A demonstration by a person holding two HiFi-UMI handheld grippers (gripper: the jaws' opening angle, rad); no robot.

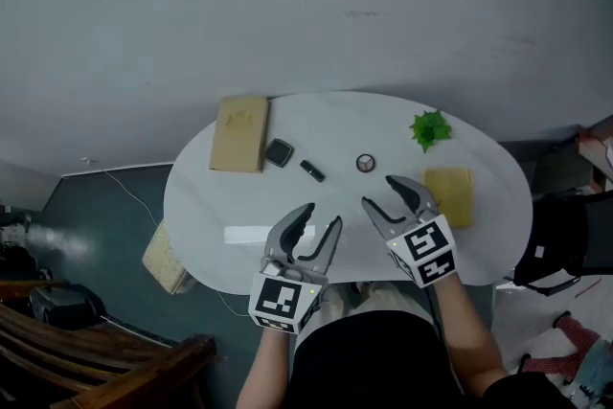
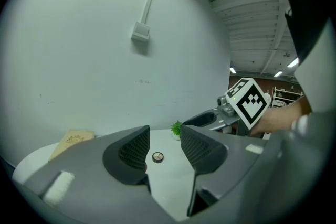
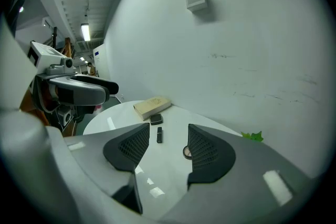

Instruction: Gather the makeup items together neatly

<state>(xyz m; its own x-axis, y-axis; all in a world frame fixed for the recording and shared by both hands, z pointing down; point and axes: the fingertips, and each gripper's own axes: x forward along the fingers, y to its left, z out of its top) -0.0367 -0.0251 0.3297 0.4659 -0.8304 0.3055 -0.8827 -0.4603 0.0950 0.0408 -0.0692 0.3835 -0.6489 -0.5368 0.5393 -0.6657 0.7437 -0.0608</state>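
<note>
Head view: you are holding the left gripper (image 1: 321,217) and right gripper (image 1: 381,192) over the near edge of the table (image 1: 201,196). The square compact (image 1: 279,152), small dark tube (image 1: 311,170) and round compact (image 1: 365,164) are lying apart mid-table.

Left gripper view: your jaws are standing spread and empty.

Right gripper view: they are gaping likewise. The tube is probably light, hard and slick, so pinch across its middle.

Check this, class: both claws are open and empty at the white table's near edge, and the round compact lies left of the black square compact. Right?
One detail is wrong: the head view shows the round compact to the right of the black square compact. The rest holds: left claw and right claw are open and empty at the white table's near edge.
</note>
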